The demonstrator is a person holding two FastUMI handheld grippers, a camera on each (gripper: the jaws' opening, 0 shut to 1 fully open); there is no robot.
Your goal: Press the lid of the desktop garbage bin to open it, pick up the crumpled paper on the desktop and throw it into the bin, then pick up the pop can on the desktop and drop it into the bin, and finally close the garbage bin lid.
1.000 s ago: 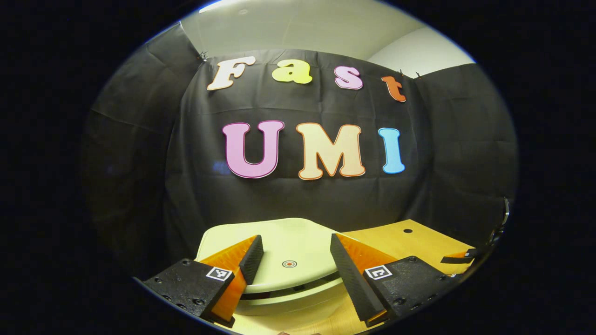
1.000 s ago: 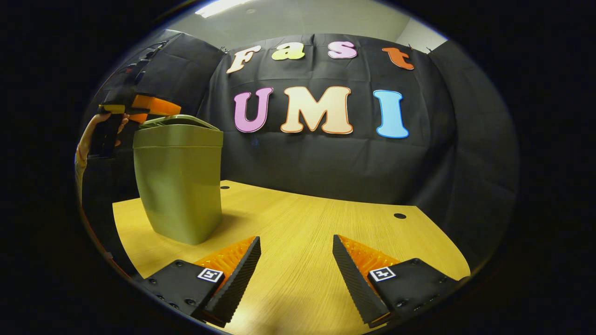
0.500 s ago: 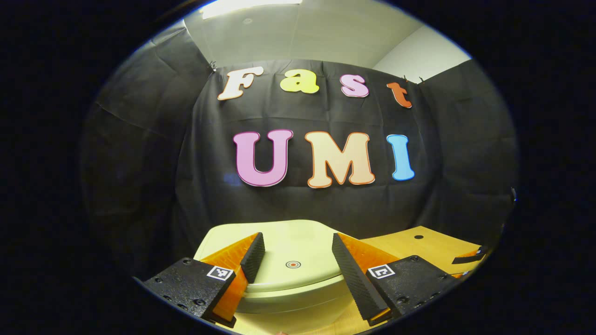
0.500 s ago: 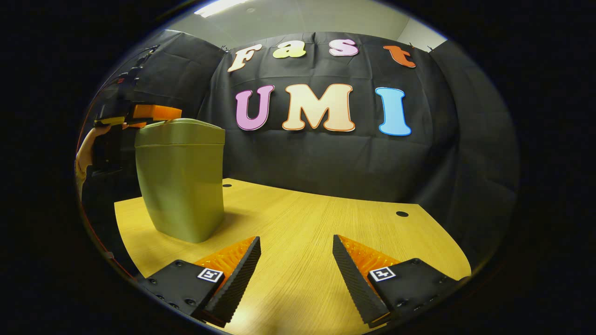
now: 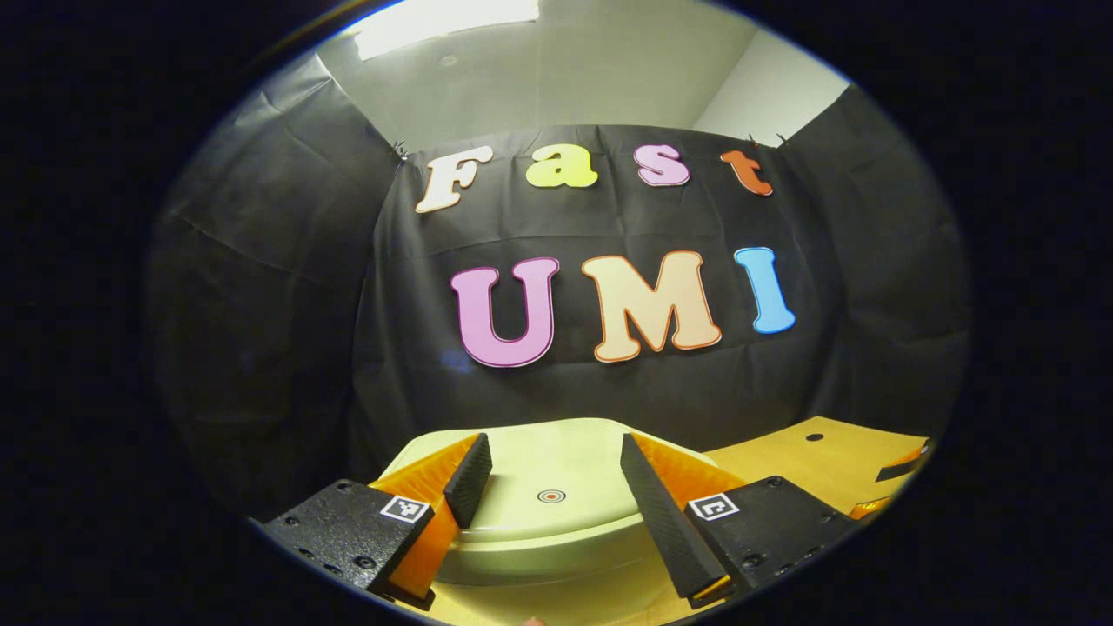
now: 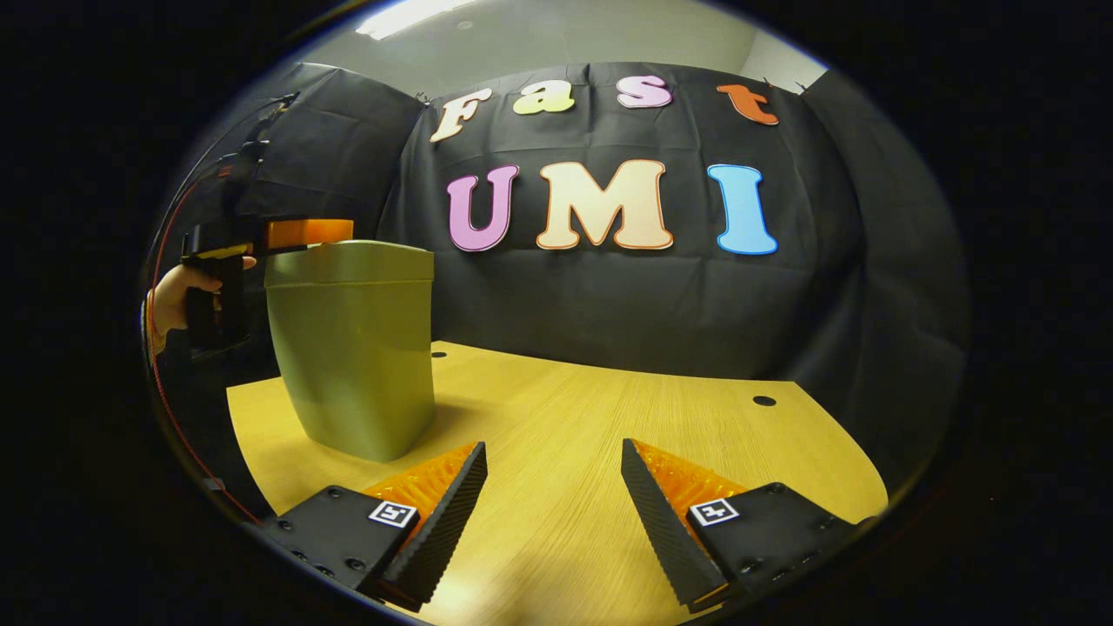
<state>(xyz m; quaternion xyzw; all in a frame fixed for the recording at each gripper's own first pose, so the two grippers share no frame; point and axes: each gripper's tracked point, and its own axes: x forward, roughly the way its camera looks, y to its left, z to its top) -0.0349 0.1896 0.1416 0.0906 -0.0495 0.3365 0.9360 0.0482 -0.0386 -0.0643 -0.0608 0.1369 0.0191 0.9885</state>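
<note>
Closed now, where a second ago it stood ajar, the bin's lid [image 5: 539, 487] lies flush under the left tongs [image 5: 549, 474], spread wide just above it. The green garbage bin [image 6: 352, 348] stands on the worktop [image 6: 609, 452], left of the right tongs [image 6: 554, 487], also wide and empty. Light, stiff plastic, probably; press the lid's centre dot [image 5: 550, 496].
</note>
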